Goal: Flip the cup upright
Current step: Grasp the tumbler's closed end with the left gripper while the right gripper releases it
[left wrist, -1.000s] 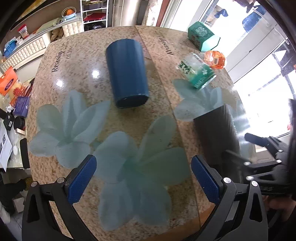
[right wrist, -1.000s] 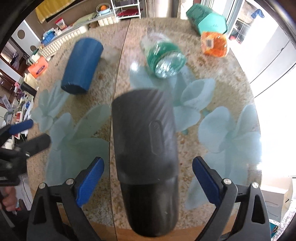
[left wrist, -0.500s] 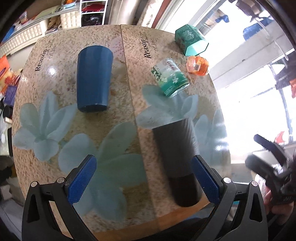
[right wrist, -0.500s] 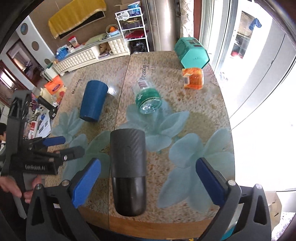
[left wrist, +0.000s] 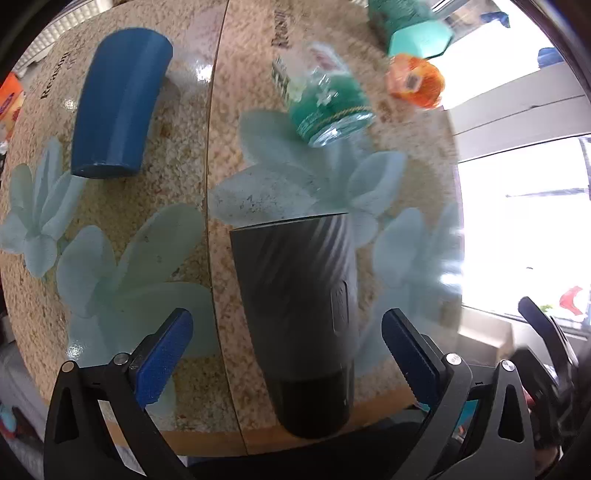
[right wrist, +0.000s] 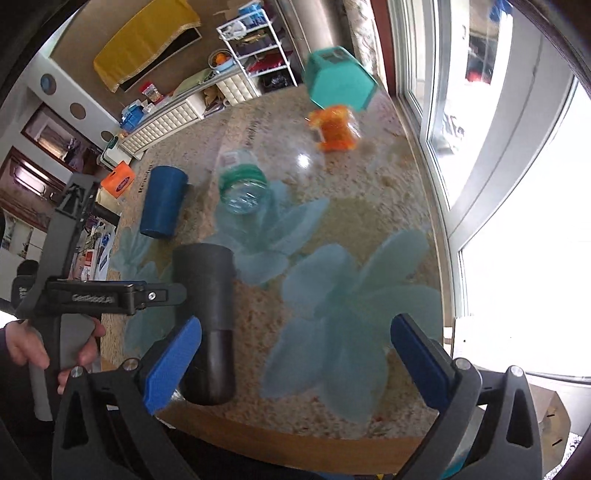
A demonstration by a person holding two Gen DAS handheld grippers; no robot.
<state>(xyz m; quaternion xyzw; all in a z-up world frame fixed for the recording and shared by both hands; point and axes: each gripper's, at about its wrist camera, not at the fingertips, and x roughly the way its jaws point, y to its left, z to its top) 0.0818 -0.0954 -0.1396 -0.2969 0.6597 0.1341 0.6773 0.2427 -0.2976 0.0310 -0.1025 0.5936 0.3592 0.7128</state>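
Observation:
A dark grey ribbed cup point(left wrist: 299, 314) lies on its side near the table's front edge, one end overhanging toward me; it also shows in the right wrist view point(right wrist: 207, 314). A blue cup point(left wrist: 118, 99) lies on its side at the back left, seen too in the right wrist view point(right wrist: 162, 201). My left gripper point(left wrist: 286, 354) is open, its blue pads on either side of the grey cup's near end, not touching. My right gripper point(right wrist: 295, 365) is open and empty, to the right of the grey cup. The left gripper's body point(right wrist: 110, 295) shows beside the cup.
A green-labelled clear bottle point(left wrist: 325, 107) lies on its side mid-table. An orange packet point(left wrist: 413, 81) and a teal hexagonal box point(left wrist: 417, 33) sit at the back right. The table's wooden front edge point(right wrist: 295, 446) is just under my grippers. A window is on the right.
My left gripper has moved right and closer, so the grey cup now lies between its open pads. My right gripper has shifted right, away from the grey cup.

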